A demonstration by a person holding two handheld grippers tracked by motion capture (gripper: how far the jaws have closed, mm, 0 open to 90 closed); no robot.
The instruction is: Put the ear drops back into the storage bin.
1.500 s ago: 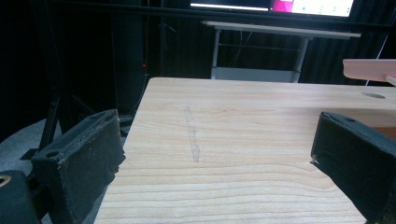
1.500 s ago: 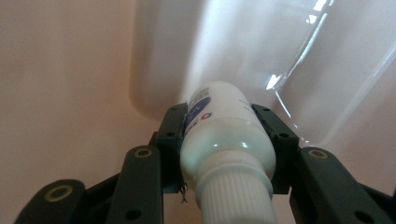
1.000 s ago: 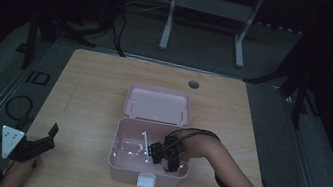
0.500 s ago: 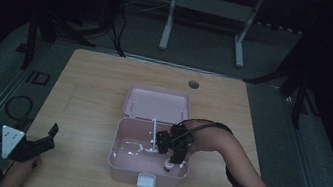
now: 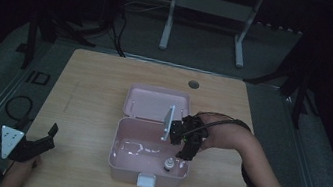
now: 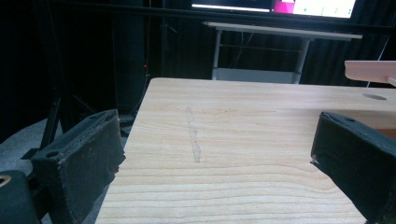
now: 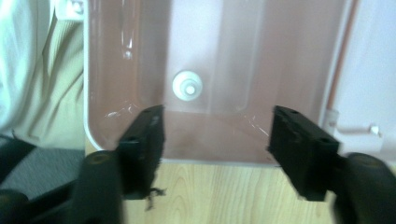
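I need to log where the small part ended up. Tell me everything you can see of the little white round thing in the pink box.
The little white round thing is a small disc-like piece with a raised centre, plastic by its look. It stands on the floor of the pink box, near the front right corner in the high view. Nothing touches it: the right gripper hangs above it, jaws open with nothing between them.

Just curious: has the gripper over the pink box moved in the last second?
Yes. The right gripper has lifted out of the pink box, jaws opening, leaving a small white thing inside.
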